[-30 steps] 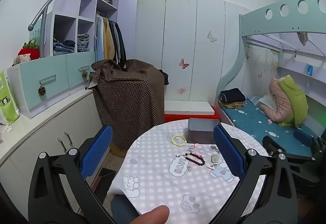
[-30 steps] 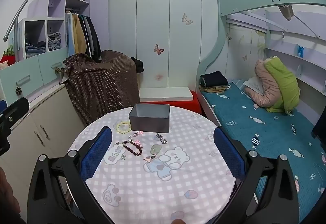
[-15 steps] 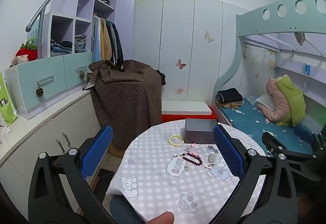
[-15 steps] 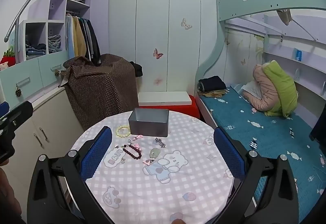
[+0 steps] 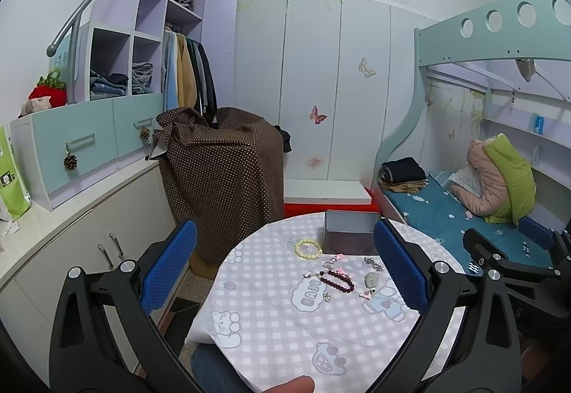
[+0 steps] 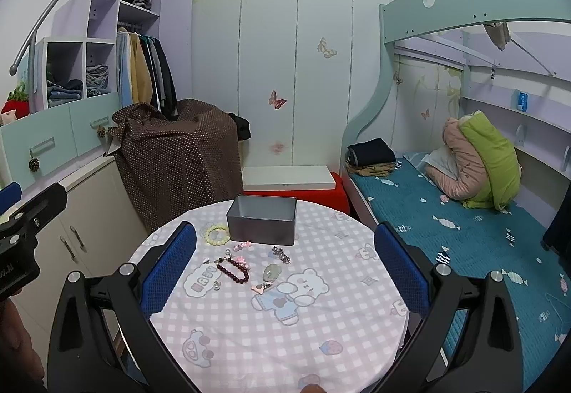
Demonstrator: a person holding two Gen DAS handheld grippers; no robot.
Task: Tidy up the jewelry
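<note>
The jewelry lies loose on the checked tablecloth (image 6: 285, 332), all of it in front of the open grey box (image 6: 262, 220). A pale yellow bead bracelet (image 6: 216, 233) sits just beside the box's left front corner. A dark red bead bracelet (image 6: 232, 272) lies nearer the camera, with a green stone pendant (image 6: 272, 272) to its right, a small silver chain (image 6: 281, 254) between pendant and box, and pink charms (image 6: 242, 245) close to the box front.

These pieces look light and limp. The bead strands should drape and swing when lifted, so pinching across a single run of beads seems safest. The pendant's smooth stone could slip; its cord end may be the better hold. The small charms and chain look fiddly on soft cloth.

The left gripper (image 5: 285, 268) and the right gripper (image 6: 285, 264) both hang above the near side of the table, jaws spread wide, holding nothing.

Compared with a second ago, both cameras have pulled back and risen slightly, so the table sits lower and smaller; nothing on it has moved.
</note>
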